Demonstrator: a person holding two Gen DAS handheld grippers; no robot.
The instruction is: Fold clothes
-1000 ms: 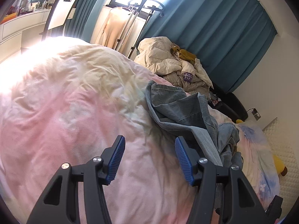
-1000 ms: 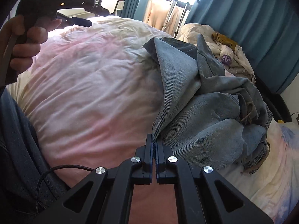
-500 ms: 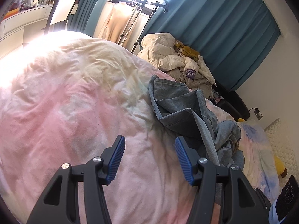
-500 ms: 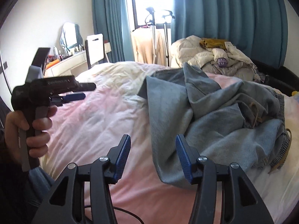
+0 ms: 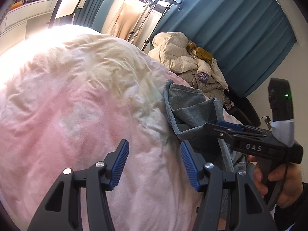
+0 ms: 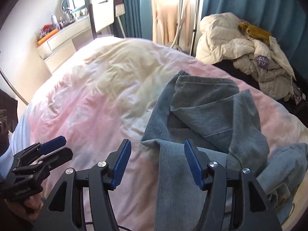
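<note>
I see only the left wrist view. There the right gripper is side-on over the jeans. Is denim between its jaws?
Observer: Yes. In the right wrist view a strip of the jeans lies between the jaws of the right gripper. The jaws are opening, and the pads do not press the strip.
Operator: Where does this strip start?
Observer: At a folded corner near the fingertips. From there it runs toward the camera.
Operator: Where is the hem of the leg?
Observer: A frayed-looking hem lies at the far right, beyond the right finger.
</note>
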